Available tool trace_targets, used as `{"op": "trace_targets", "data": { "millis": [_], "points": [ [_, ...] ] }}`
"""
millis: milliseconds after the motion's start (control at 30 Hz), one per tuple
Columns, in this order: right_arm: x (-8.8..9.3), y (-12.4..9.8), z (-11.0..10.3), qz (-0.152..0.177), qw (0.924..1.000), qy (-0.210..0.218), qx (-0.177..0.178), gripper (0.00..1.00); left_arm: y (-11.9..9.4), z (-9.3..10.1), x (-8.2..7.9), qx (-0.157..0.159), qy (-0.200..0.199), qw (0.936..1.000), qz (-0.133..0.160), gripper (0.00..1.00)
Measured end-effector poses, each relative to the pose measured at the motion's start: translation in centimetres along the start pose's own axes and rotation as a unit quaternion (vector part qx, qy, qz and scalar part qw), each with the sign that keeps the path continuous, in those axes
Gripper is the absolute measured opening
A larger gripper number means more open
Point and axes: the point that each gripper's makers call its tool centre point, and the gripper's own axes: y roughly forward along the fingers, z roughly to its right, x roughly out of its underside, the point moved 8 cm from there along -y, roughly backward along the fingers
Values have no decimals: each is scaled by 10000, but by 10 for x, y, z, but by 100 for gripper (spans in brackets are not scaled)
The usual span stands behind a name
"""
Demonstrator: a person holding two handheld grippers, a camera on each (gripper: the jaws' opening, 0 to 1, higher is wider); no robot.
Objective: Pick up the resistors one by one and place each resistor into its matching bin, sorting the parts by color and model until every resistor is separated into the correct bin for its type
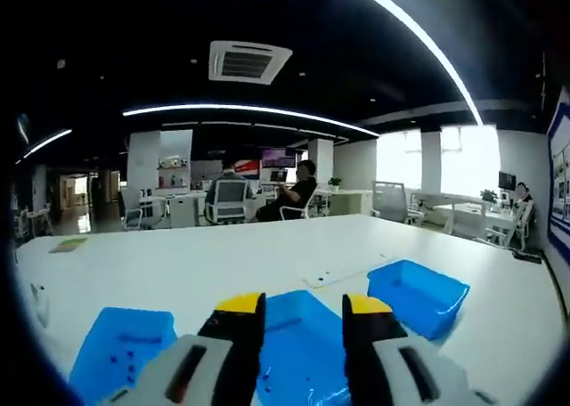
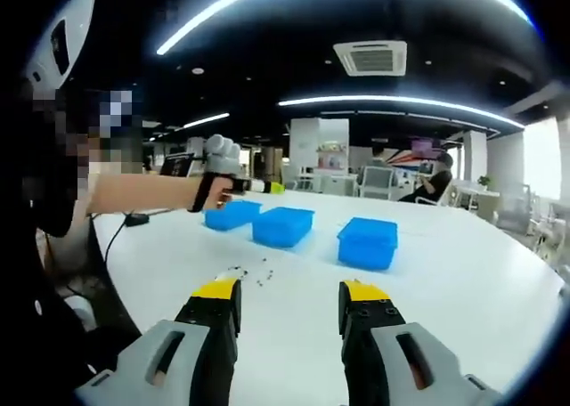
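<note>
Three blue bins stand on the white table: a left bin (image 1: 125,339) holding a few small dark parts, a middle bin (image 1: 298,348) and a right bin (image 1: 419,290). My left gripper (image 1: 305,310) hovers open over the middle bin with nothing between its yellow-tipped jaws. Beyond the bins lie tiny resistors (image 1: 334,272). In the right gripper view the same bins (image 2: 283,225) sit in a row, and loose resistors (image 2: 249,272) are scattered in front of them. My right gripper (image 2: 291,292) is open and empty, short of the resistors. The left gripper (image 2: 267,188) is held in a hand above the bins.
The white table (image 2: 445,290) is broad, with bare surface to the right of the bins. A person's arm (image 2: 134,192) reaches in from the left. Behind the table are office desks, chairs and seated people (image 1: 298,192). A cable (image 2: 116,232) runs along the table's left edge.
</note>
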Motion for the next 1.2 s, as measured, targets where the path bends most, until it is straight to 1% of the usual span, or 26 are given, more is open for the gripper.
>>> {"op": "trace_targets", "data": {
  "millis": [67, 100, 167, 267, 367, 467, 533, 667, 700, 733, 767, 900, 933, 967, 1067, 1100, 1200],
  "points": [
    [1, 1, 0, -6, 10000, 14, -24, 45, -11, 2, 4, 131, 101, 9999, -9, 42],
    [1, 2, 0, -4, 10000, 30, -39, 45, -17, 2, 5, 143, 109, 9998, -20, 44],
    [1, 3, -1, 0, 10000, 38, -66, 45, -28, 2, 8, 237, 140, 9996, 15, 44],
    [1, 7, -2, 4, 9999, 57, -151, 45, -46, 1, 13, 224, 253, 9994, 46, 44],
    [-1, 10, -2, 28, 9997, 31, -239, 45, -67, 3, 16, 285, 238, 9993, 83, 43],
    [-2, 12, 1, 67, 9995, 20, -317, 45, -96, 10, 19, 360, 179, 9991, 163, 43],
    [-3, 13, 2, 98, 9993, 49, -366, 45, -119, 18, 23, 504, 110, 9983, 284, 43],
    [-4, 13, 4, 112, 9992, -15, -380, 45, -171, 27, 37, 591, -14, 9975, 384, 43],
    [-5, 12, 4, 123, 9992, -4, -387, 45, -182, 28, 40, 583, -76, 9975, 393, 43],
    [-5, 12, 4, 131, 9991, 8, -395, 45, -193, 30, 44, 629, -411, 9963, 428, 44],
    [-5, 12, 4, 129, 9991, 5, -398, 45, -200, 30, 45, 615, -649, 9949, 472, 44],
    [-5, 13, 4, 108, 9991, -25, -417, 45, -240, 25, 56, 390, -723, 9949, 588, 44],
    [-5, 13, 3, 105, 9990, -28, -424, 45, -245, 24, 58, 349, -662, 9955, 581, 44],
    [-5, 13, 2, 95, 9990, -31, -442, 45, -252, 22, 60, 274, -519, 9967, 555, 44],
    [-5, 14, -1, 69, 9988, -52, -492, 45, -259, 24, 63, 246, -283, 9980, 506, 43],
    [-6, 14, -1, 71, 9987, -62, -508, 45, -259, 25, 63, 296, -188, 9983, 467, 43],
    [-7, 15, -4, 77, 9985, -78, -539, 45, -254, 30, 60, 490, -81, 9979, 407, 43]
  ]
}}
